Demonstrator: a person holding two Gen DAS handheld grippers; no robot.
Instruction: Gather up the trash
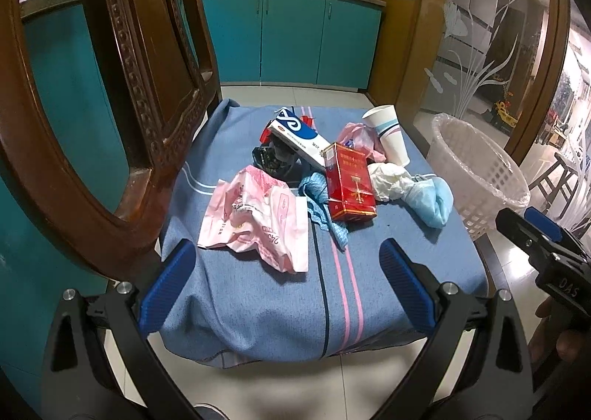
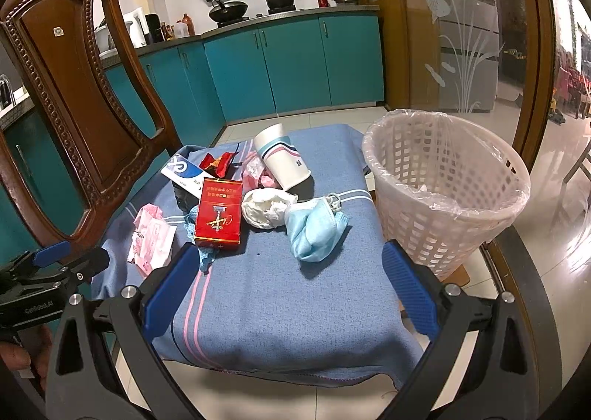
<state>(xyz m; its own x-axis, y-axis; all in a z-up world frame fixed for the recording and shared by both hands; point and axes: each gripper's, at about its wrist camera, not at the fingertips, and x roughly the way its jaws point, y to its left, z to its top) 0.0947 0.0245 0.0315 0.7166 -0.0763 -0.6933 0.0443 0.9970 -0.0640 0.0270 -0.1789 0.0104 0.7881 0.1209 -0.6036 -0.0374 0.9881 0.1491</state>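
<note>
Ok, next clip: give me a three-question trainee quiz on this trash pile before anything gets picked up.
1. True or false: the white lattice plastic wastebasket has a clear bag liner.
2. Which item lies closest to the basket? A) crumpled light-blue face mask B) red rectangular cigarette pack C) pink crinkled plastic wrapper
3. How does the white paper cup with blue and pink stripes sit?

Key: 1 true. 2 A. 3 On its side, mouth facing away from the camera, at the far end of the pile. Both the left tool and right tool are open and empty.
</note>
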